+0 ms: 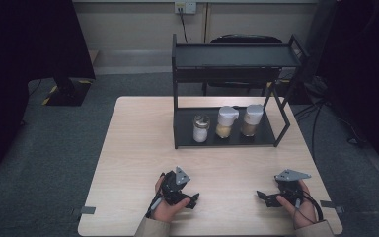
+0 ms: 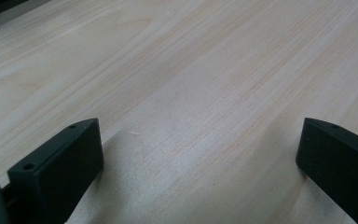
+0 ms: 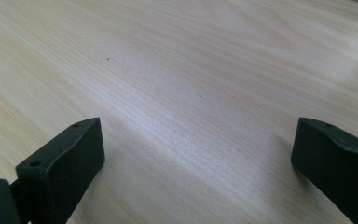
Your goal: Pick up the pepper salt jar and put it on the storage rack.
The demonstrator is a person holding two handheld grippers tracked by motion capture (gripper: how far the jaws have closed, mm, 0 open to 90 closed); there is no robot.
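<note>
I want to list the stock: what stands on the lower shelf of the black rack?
On the rack lower shelf stand three jars in a row. The back of that shelf is dark under the top shelf.

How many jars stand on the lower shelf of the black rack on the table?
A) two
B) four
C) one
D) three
D: in the high view, the lower shelf of the black rack carries a clear jar with white contents, a white-capped jar with yellow contents and a white-capped jar with brown contents, side by side in a row.
</note>
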